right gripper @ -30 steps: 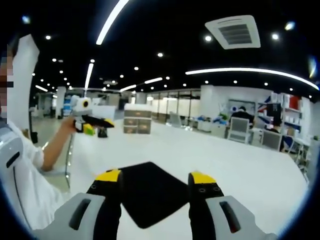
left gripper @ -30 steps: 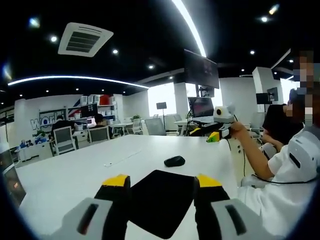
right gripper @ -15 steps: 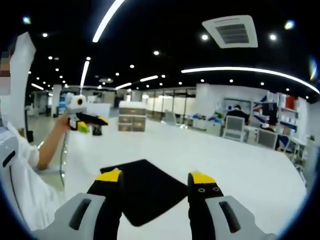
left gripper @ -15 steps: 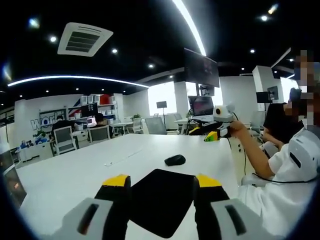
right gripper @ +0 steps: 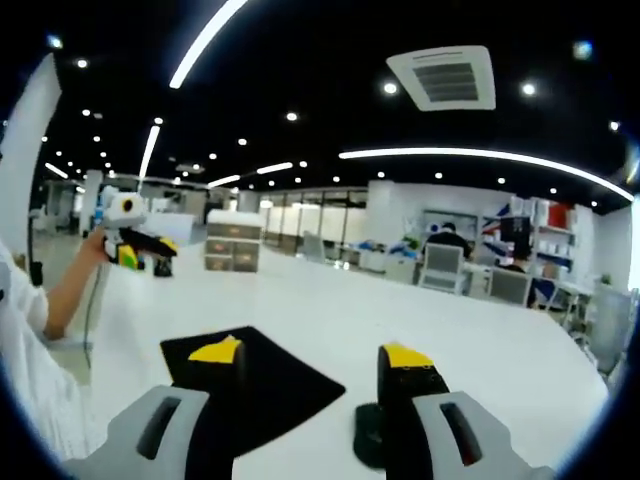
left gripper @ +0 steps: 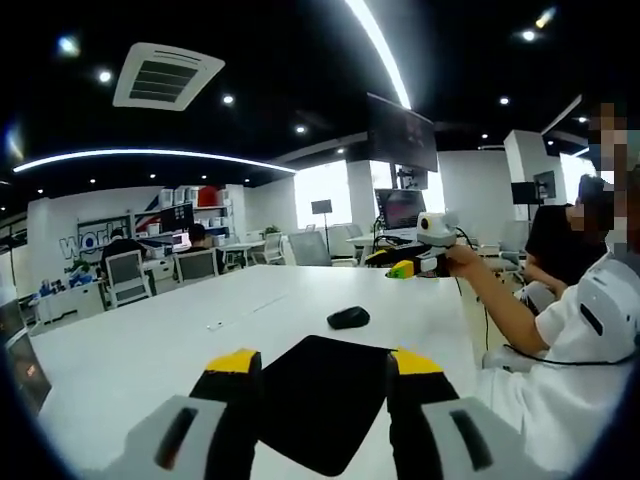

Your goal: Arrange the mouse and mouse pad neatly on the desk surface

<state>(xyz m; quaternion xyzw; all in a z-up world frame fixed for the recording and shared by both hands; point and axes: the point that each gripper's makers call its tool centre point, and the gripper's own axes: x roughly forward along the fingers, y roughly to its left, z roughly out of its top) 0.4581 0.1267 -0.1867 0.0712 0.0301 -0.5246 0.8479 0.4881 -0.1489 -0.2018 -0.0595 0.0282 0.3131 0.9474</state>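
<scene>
Swinging round, the right gripper (right gripper: 311,352) now has the mouse (right gripper: 368,436) beside its right jaw, jaws apart like the left gripper's (left gripper: 323,362) over the mouse pad (left gripper: 322,395), so a hasty close could knock the mouse away.

I find myself in an open-plan office. A long white desk (left gripper: 150,340) runs ahead of me, with mesh office chairs (left gripper: 128,277) and seated staff (left gripper: 196,240) beyond it. Monitors (left gripper: 403,211) stand on further desks. A black ceiling carries strip lights (right gripper: 480,155), spotlights and cassette air vents (left gripper: 165,75). Shelving (right gripper: 545,230) lines the far wall.
</scene>
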